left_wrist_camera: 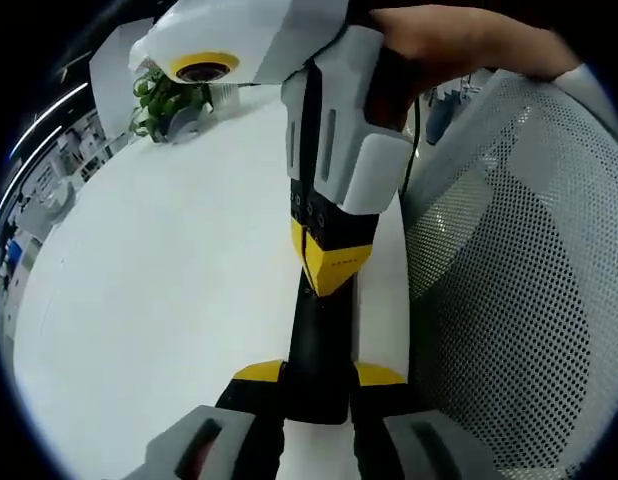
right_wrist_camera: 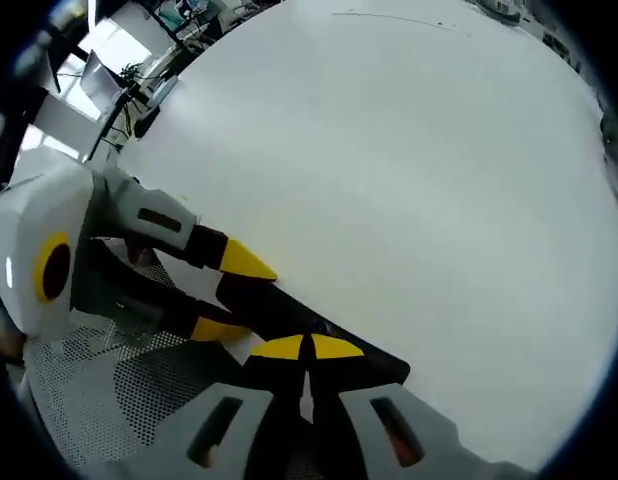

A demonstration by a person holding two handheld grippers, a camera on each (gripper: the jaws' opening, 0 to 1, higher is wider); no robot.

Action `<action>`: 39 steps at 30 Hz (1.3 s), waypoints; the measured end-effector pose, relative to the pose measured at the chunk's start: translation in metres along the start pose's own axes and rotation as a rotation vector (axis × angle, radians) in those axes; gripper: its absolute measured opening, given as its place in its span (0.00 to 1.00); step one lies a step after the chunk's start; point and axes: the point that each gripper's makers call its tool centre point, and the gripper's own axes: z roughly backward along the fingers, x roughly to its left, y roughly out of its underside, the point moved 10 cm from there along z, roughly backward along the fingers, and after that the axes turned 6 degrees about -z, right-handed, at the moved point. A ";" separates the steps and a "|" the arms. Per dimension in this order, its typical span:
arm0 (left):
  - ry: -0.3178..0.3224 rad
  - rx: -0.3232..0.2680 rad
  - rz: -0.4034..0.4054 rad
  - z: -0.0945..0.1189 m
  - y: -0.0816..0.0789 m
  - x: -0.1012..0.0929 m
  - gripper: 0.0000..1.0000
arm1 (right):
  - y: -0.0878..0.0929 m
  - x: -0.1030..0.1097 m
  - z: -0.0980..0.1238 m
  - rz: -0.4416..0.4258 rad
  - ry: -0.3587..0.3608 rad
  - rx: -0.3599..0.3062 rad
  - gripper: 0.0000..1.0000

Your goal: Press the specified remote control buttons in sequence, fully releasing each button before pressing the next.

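The remote (left_wrist_camera: 319, 350) is a long black bar held between the two jaws of the left gripper (left_wrist_camera: 319, 385), clamped by its near end. Its long axis runs straight ahead, away from that gripper, along the edge of the white surface (left_wrist_camera: 169, 270).

The right gripper (left_wrist_camera: 329, 265) comes in from the far end with its yellow tips pressed together, bearing down on the remote's upper face partway along. In the right gripper view, the closed right gripper (right_wrist_camera: 307, 350) sits on the remote (right_wrist_camera: 289, 315), which stretches leftward toward the left gripper (right_wrist_camera: 229, 290). The right gripper looks placed for the press; I cannot make out the button beneath it.
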 end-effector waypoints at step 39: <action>-0.002 -0.004 0.006 0.000 0.000 0.000 0.25 | 0.006 0.005 0.001 0.076 0.021 -0.028 0.00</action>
